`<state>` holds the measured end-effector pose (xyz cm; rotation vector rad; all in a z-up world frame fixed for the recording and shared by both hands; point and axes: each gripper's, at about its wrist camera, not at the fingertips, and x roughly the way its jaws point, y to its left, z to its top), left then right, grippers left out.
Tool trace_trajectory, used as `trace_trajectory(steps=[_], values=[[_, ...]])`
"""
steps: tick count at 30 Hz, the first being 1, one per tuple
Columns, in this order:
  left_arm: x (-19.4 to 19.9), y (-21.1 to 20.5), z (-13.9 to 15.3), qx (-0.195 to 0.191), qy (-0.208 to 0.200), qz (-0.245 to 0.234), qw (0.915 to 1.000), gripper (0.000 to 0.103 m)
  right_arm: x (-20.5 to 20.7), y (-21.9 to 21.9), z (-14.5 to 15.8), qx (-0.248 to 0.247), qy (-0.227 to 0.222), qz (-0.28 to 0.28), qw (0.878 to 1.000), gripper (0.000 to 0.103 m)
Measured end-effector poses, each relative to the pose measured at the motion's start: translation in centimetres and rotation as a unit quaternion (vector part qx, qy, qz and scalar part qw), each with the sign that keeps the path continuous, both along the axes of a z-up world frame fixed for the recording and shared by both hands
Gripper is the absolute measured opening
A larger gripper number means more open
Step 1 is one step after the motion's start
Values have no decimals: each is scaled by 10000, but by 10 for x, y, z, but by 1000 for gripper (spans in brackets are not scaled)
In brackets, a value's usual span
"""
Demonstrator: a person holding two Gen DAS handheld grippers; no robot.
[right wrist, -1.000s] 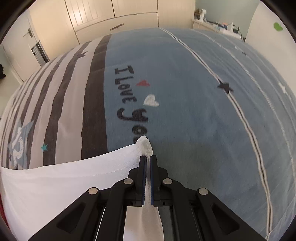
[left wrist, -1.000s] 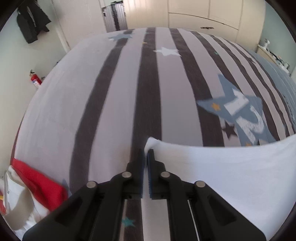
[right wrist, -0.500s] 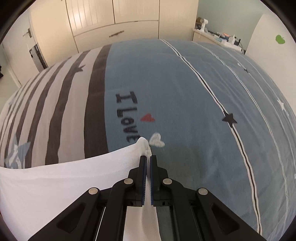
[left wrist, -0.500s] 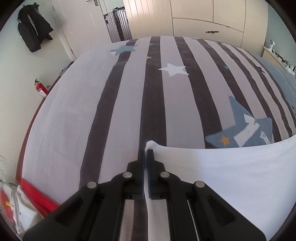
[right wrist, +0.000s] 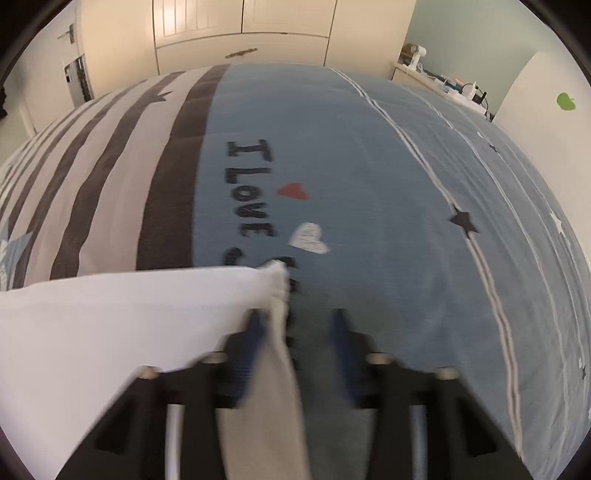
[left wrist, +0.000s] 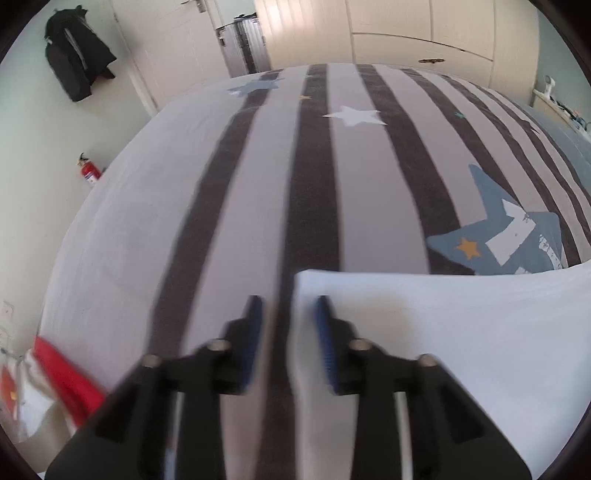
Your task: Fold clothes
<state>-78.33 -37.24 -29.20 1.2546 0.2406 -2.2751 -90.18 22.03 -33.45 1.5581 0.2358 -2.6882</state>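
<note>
A white garment [left wrist: 461,332] lies across the bed, its far edge straight and its left corner just inside my left gripper [left wrist: 290,306]. That gripper is open, blue pads apart, with the corner lying loose beside the right finger. In the right wrist view the same white garment [right wrist: 110,321] spreads to the left, its bunched right corner [right wrist: 277,277] lying against the left finger of my right gripper [right wrist: 295,325]. The right gripper is open too, with nothing clamped between the pads.
The bed cover [left wrist: 240,221] is grey and dark striped on the left and blue [right wrist: 369,184] with lettering on the right. Red and white clothes [left wrist: 44,387] sit at the bed's near left edge. Wardrobes [right wrist: 240,33], a door, a hanging black jacket [left wrist: 77,59] and a fire extinguisher [left wrist: 88,171] lie beyond.
Both grippers were shut on the white garment's two corners and have now opened, letting the corners go. The garment's far edge has dropped onto the bed.
</note>
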Motion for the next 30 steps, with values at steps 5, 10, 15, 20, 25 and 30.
trace_trajectory(steps=[5,10,15,20,25,30], values=[[61,-2,30,460,289,-45,9985,31,50,34,28,-412,121,-13,9991,45],[171,27,51,1035,511,-172,9932,31,159,26,58,-1136,68,528,9921,45],[307,65,56,1241,479,203,9909,31,294,12,75,-1767,-39,810,9809,45],[421,109,45,1066,4,612,9924,31,424,-6,66,-1814,-502,967,9774,45],[509,138,29,1119,-392,921,9887,31,498,-28,44,-1674,-1028,1074,9746,45],[568,154,13,1296,-517,1334,9812,31,540,-39,32,-1491,-1201,1151,9747,45]])
